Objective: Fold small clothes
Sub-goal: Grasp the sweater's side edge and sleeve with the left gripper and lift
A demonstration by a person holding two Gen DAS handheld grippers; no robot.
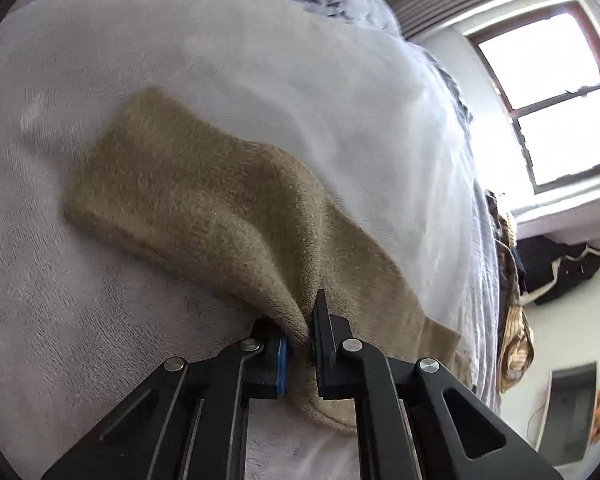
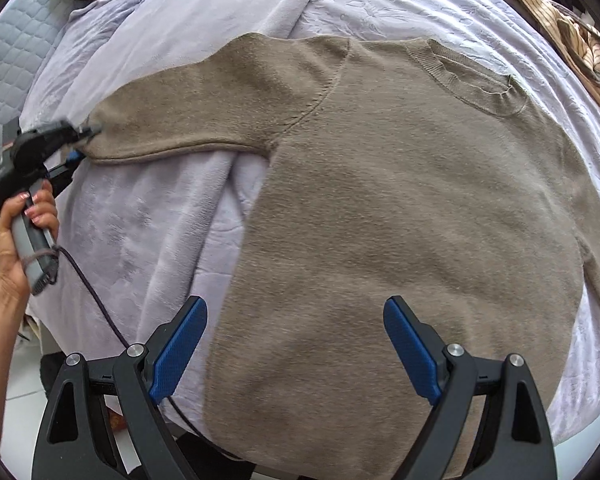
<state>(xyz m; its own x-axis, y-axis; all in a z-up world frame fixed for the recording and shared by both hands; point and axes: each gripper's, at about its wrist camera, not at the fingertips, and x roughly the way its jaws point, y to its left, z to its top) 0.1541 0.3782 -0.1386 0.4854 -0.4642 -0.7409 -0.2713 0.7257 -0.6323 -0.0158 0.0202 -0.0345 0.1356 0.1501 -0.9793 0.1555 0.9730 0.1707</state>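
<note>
While my right gripper (image 2: 296,354) hung above the lower body of the tan sweater (image 2: 400,208), its jaws stood wide apart with nothing between them. The garment lay flat on the lavender bedcover (image 2: 148,216), body nearest me, neckline (image 2: 476,84) farther off. Out at the far end of the extended sleeve (image 2: 188,120), my left gripper (image 1: 300,340) was clamped on a bunched fold of knit near the cuff. I judged that bite narrow: a quick pull could slip the fabric free, or drag the whole sweater askew and wrinkle the body, since my right gripper pinned nothing. The trailing cable (image 2: 88,284) by my left hand (image 2: 24,224) could snag the bedcover. No container showed in either view; nothing was there to report inside one.
</note>
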